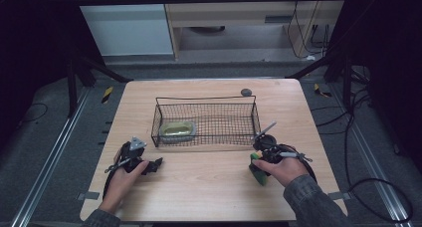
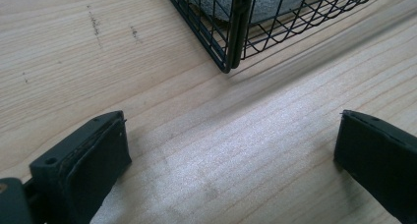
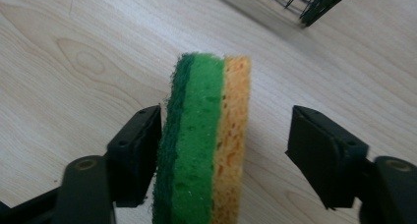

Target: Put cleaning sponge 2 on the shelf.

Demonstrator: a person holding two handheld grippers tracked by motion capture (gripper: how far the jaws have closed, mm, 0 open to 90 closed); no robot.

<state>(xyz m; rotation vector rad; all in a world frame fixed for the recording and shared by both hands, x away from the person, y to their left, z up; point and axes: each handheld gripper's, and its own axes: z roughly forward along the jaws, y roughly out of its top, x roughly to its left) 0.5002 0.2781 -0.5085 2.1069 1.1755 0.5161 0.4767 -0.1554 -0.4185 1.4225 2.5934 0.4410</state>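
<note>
Sponge (image 3: 204, 140) on edge, lengthwise between claws

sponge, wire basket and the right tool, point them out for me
sponge (image 3: 206, 135), right gripper view, green middle layer
wire basket (image 1: 206, 98), high view, far rim
right tool (image 3: 223, 145), right gripper view, midway between its tips

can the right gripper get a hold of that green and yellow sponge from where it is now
Probably yes. The sponge stands on edge between the right gripper's jaws; one pad is at its green face, the other stands off the yellow side with only bare table around it.
</note>
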